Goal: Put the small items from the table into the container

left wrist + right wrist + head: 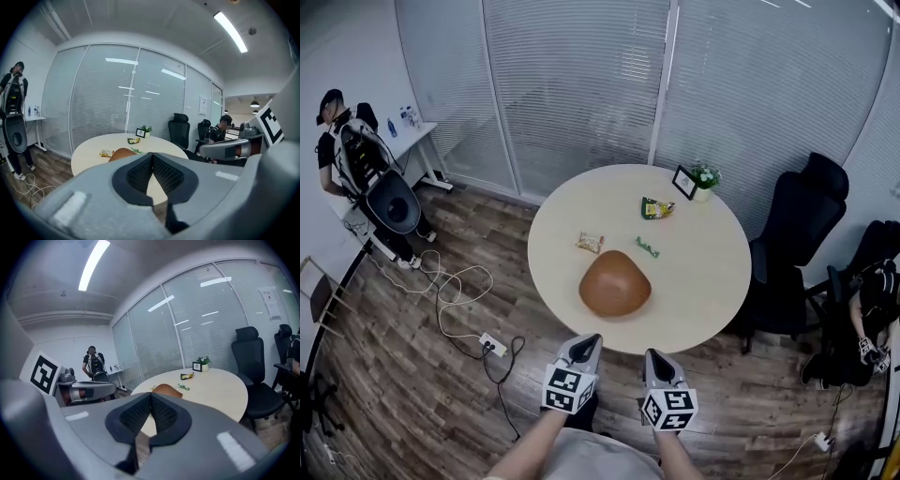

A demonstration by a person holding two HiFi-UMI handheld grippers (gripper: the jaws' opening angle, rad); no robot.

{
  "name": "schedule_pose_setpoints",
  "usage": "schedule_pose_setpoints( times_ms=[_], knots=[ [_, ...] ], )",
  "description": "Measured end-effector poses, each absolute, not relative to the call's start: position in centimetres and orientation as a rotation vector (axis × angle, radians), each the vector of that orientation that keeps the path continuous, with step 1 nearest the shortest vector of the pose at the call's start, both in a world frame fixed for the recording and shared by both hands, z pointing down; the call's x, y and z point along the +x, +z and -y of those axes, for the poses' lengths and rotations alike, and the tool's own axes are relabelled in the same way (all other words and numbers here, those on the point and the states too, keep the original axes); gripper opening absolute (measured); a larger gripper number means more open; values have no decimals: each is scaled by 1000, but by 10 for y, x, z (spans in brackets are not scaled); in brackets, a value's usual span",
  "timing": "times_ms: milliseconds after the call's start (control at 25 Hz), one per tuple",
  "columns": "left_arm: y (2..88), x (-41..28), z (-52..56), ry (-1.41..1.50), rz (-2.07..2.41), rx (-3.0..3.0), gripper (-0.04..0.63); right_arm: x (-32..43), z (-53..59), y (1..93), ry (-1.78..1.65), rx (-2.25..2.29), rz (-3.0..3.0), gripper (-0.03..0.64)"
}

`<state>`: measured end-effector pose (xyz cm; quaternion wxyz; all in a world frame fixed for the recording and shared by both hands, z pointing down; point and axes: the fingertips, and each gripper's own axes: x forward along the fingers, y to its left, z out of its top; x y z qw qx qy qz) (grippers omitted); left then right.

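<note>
A round beige table (pixel 703 291) carries a brown rounded container (pixel 615 284) near its front edge. Behind it lie three small items: a yellow-orange snack packet (pixel 590 243), a thin green wrapper (pixel 647 247) and a green-yellow packet (pixel 656 208). My left gripper (pixel 581 350) and right gripper (pixel 659 360) hover side by side just off the table's near edge, both shut with nothing in them. The left gripper view shows the container (pixel 123 153) and the snack packet (pixel 107 153) over the shut jaws. From the right gripper view I see the container (pixel 167 389) and the green wrapper (pixel 183 387).
A small framed card (pixel 683 182) and a potted plant (pixel 705 179) stand at the table's far edge. Black office chairs (pixel 797 234) sit to the right, where a seated person (pixel 874 309) is. Another person (pixel 342 141) stands by a white desk at the left. Cables and a power strip (pixel 492 345) lie on the wood floor.
</note>
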<state>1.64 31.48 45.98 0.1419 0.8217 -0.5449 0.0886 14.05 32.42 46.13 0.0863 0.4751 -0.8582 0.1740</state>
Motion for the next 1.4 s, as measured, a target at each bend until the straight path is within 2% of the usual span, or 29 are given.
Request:
schedule_pose_setpoints(
  times_ms=[800,1200,1400],
  knots=[
    [508,-41,-58,270,1330,2390,0,40,-66,482,541,1401,2438,3],
    [529,-67,6,313,1374,2332,0,23,-6,495,588,1346,2455,3],
    [554,-104,41,355,1416,2250,0,14,8,504,604,1278,2463,3]
  ],
)
